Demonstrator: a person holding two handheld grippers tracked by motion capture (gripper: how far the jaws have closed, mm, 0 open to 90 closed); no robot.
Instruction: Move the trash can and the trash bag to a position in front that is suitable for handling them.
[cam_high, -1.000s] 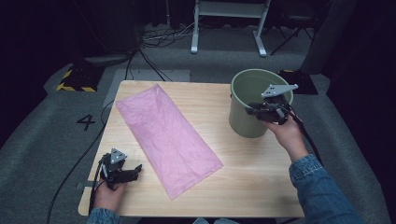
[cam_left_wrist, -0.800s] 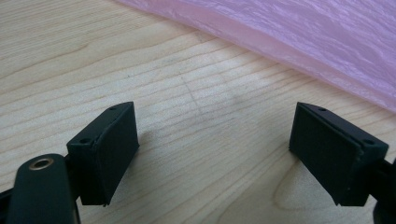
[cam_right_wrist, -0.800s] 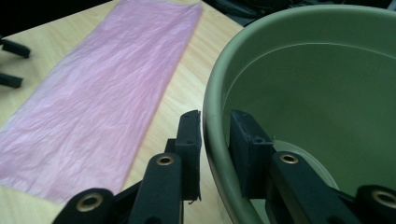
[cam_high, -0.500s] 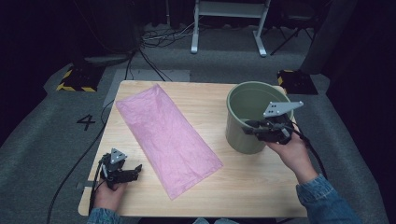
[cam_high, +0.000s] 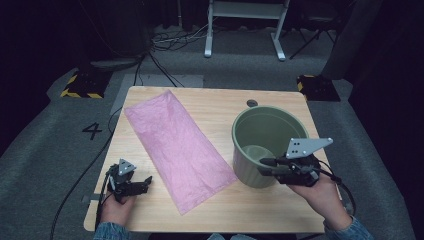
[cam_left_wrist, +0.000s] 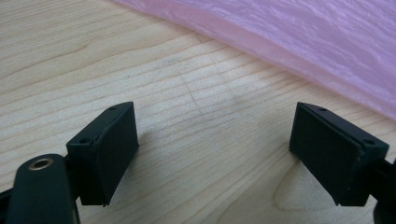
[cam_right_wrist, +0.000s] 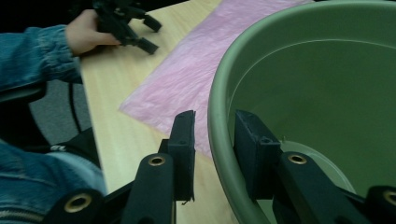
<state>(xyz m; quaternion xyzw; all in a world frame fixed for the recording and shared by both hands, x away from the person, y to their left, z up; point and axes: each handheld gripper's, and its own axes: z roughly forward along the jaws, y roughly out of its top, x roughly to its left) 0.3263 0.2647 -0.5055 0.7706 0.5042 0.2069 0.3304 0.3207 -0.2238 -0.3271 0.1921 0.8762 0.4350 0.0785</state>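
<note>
The one piece of writing I can read is a black "4" (cam_high: 92, 131) on the grey carpet off the table's left edge. Nothing I am handling carries a label.

My right gripper (cam_high: 264, 166) straddles the near rim of the green bucket (cam_high: 250, 175). One black jaw is outside the wall and the other inside. These jaws have just been opening, and in the right gripper view (cam_right_wrist: 214, 121) a sliver of space shows on each side of the rim, so the pads sit loose around it rather than clamped. The bucket looks like smooth matte plastic, round with a rolled lip. It tapers to a flat bottom and has faint vertical ribs on its outside. It stands upright near the table's (cam_high: 225, 100) right edge, closer to the near right corner.

My left gripper (cam_high: 145, 182) rests by the near left corner. Its jaws are wide apart over bare wood (cam_left_wrist: 215, 135), with nothing between the flat, blocky black pads.

The pink sheet (cam_high: 175, 145) is thin, crinkled and plastic-looking, a long rectangle. It lies flat on a slant from the far left of the pale, grained wooden top to the near middle, and its near corner ends just beside the bucket.
</note>
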